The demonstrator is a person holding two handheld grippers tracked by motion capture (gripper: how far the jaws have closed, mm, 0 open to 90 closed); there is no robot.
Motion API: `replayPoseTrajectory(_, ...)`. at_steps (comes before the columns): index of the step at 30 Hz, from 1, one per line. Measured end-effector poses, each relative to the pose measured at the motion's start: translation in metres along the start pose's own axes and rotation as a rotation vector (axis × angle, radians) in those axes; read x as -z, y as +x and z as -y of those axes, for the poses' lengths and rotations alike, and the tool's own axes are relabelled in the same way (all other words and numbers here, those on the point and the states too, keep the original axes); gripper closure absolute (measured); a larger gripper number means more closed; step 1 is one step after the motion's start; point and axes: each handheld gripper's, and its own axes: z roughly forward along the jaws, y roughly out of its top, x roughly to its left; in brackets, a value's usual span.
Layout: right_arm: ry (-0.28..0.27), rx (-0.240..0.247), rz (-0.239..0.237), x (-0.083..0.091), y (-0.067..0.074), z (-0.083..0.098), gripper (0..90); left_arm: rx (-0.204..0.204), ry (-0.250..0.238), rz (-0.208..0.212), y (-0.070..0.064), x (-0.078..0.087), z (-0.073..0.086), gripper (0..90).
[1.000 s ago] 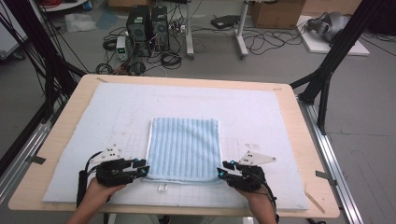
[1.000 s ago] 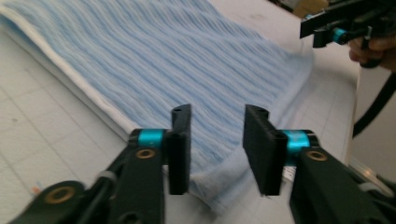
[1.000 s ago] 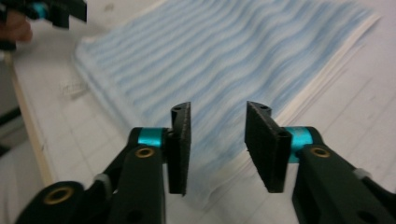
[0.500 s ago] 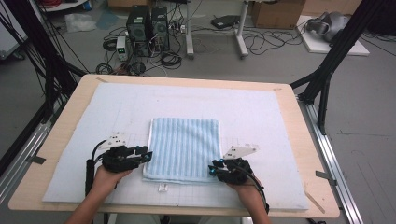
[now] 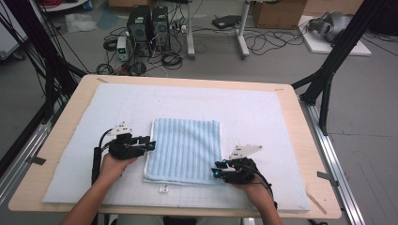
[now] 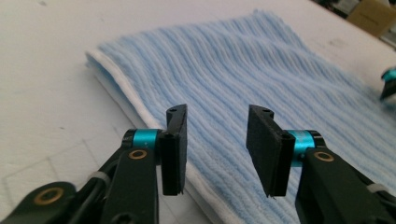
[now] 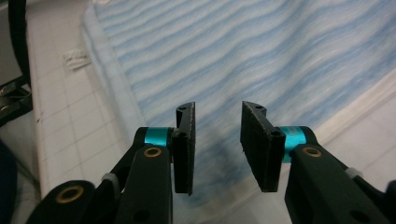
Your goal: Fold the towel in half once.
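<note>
Both grippers shifted; towel [image 5: 185, 149] runs lengthwise away.

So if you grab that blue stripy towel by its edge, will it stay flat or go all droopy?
Probably droopy: the towel is soft ribbed cloth lying limp in folded layers, so a lifted edge would likely sag and the layers might come apart. It looks light for its size. If pushed, it would probably bunch up rather than slide, since the white mat beneath looks grippy.
</note>
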Motion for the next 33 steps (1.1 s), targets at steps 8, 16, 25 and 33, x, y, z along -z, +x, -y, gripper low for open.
replayPoseTrajectory(8, -0.033, -0.039, 0.076, -0.002, -0.018, -0.006, 59.7, -0.048, 0.093, -0.01, -0.004, -0.011, 0.004, 69.3)
replayPoseTrajectory(16, -0.068, -0.09, 0.193, -0.006, -0.041, -0.019, 55.6, -0.11, 0.143, 0.0, -0.014, 0.0, 0.008, 73.3)
replayPoseTrajectory(25, -0.053, -0.112, 0.313, -0.042, -0.079, -0.053, 72.5, -0.053, -0.035, -0.049, 0.015, -0.015, -0.021, 64.0)
replayPoseTrajectory(33, 0.014, -0.138, 0.395, -0.068, -0.101, -0.064, 75.0, -0.015, -0.015, -0.115, 0.035, -0.041, -0.042, 69.5)
